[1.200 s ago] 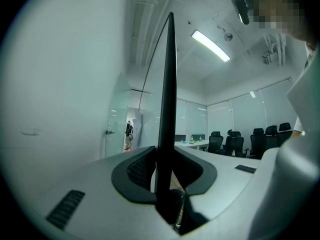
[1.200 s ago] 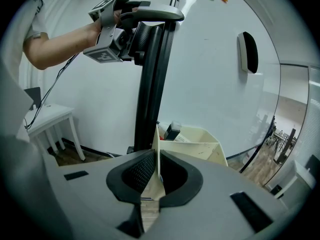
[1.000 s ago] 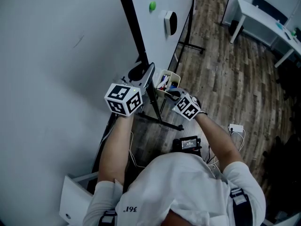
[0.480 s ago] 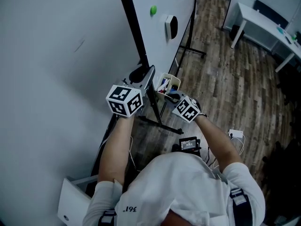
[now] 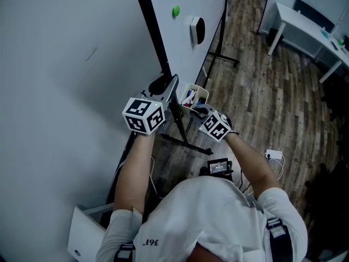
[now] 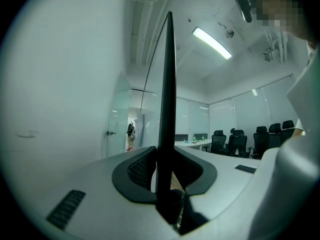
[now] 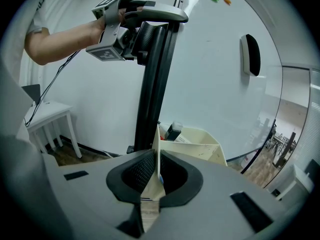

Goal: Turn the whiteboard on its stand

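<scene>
The whiteboard [image 5: 185, 21] stands on its stand, with a black frame bar [image 5: 151, 31] along its near edge. In the left gripper view that black frame edge [image 6: 167, 84] runs straight up from between the jaws, and my left gripper [image 6: 165, 176] is shut on it. The right gripper view shows the left gripper [image 7: 145, 21] clamped high on the black bar [image 7: 152, 84]. My right gripper [image 7: 156, 176] is shut on the thin wall of a cream pen tray [image 7: 200, 146] that hangs on the board. In the head view the tray [image 5: 195, 93] sits between both marker cubes.
An eraser [image 5: 197, 28] and coloured magnets [image 5: 176, 10] stick to the board. The stand's black legs [image 5: 221, 53] reach over the wood floor. A white desk [image 5: 305, 21] stands far right, a power strip [image 5: 272, 148] lies on the floor, and a small white table [image 7: 47, 116] is at the left.
</scene>
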